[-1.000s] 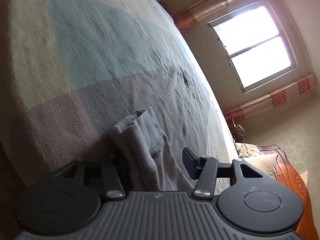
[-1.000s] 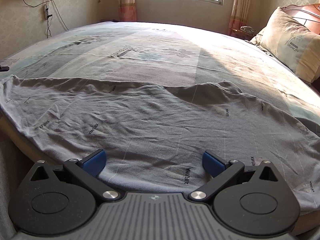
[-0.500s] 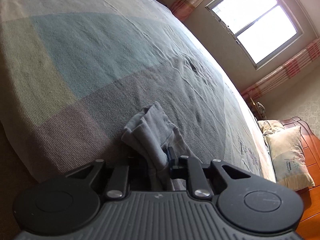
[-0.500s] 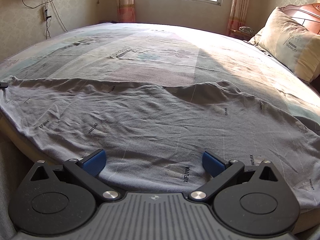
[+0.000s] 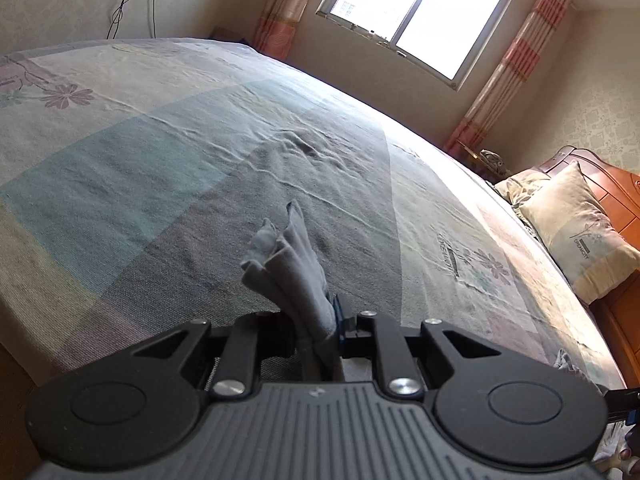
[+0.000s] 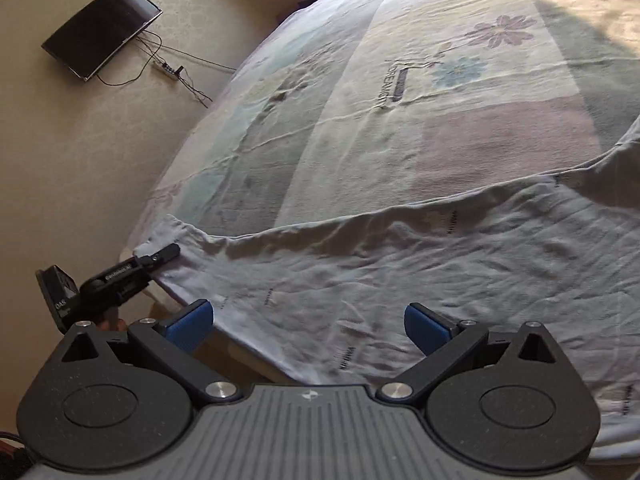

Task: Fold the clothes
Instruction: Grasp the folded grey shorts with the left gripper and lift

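Left wrist view is showing the left gripper [image 5: 316, 320] with its fingers clenched on a bunched end of the grey garment [image 5: 288, 264]; the jaws have just been closing on that cloth, and the gathered folds are sticking up out of the grip above the patchwork bedspread [image 5: 160, 168].

Right wrist view is showing the same garment [image 6: 400, 264] lying spread and wrinkled across the near edge of the bed, with small printed lettering scattered over it. Taking the wall-mounted television [image 6: 102, 24] as the landmark, the garment is sitting well below and to the right of it. The left gripper [image 6: 164, 254] is appearing below the television, pinching the garment's far corner at the bed's edge. The right gripper [image 6: 308, 326] is hovering over the garment's near hem with its blue-padded fingers released and wide apart, nothing between them.

The step in hand looks like securing the two ends before the first fold: one end is taken, the other is not yet. The next move probably calls for the right fingers to drop onto the hem and close, so both ends can be lifted together and carried across evenly.
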{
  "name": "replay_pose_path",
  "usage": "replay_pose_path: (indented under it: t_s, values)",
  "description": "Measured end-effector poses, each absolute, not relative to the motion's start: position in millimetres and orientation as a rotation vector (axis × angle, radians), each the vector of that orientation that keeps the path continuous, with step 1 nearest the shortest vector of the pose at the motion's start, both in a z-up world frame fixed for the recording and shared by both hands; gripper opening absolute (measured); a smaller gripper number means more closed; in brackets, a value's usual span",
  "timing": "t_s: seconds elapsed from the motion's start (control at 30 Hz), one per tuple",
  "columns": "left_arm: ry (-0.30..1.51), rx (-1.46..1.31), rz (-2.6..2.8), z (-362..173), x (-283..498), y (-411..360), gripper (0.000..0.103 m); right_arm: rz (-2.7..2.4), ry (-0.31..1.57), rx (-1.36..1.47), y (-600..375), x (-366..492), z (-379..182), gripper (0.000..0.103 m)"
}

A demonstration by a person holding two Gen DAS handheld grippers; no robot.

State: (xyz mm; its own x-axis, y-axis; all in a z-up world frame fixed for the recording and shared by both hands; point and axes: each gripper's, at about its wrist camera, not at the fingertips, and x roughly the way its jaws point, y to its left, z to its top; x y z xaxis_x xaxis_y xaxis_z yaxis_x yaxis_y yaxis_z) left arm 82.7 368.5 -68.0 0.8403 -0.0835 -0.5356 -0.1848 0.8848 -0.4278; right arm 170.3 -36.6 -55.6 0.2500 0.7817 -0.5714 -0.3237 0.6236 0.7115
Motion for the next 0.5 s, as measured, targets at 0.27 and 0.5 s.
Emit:
replay_pose_path:
  t_s: [0.27, 0.5]
  values:
    - [0.569, -0.496, 0.022, -65, 85, 371, 0.016, 1.064, 1.24, 0.613, 90, 189, -80, 0.103]
    - [0.566, -0.54, 0.012, -74, 85, 381, 0.016, 1.1, 1.302, 0.625, 145, 181, -106, 0.103]
